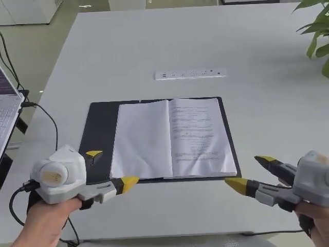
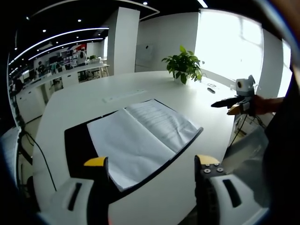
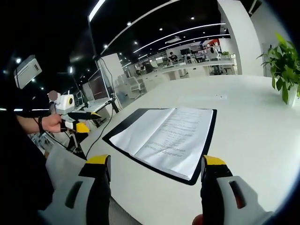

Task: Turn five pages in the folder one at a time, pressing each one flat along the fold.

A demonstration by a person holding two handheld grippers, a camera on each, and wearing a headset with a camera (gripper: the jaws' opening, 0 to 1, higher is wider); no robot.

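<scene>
A black folder (image 1: 98,135) lies open on the white table, with a blank left page (image 1: 141,139) and a printed right page (image 1: 200,136). The folder (image 2: 77,140) also shows in the left gripper view, and the folder (image 3: 123,125) shows in the right gripper view. My left gripper (image 1: 110,167) hovers open at the folder's near left corner, nothing between its yellow-tipped jaws. My right gripper (image 1: 252,172) is open just off the near right corner, empty too. Each gripper appears in the other's view: the right gripper (image 2: 225,104), the left gripper (image 3: 86,121).
A white power strip (image 1: 190,74) lies on the table beyond the folder. A potted plant (image 1: 316,36) stands at the far right. A laptop (image 1: 6,110) and a black cable (image 1: 49,121) sit at the left edge. The table's near edge (image 1: 164,237) is close.
</scene>
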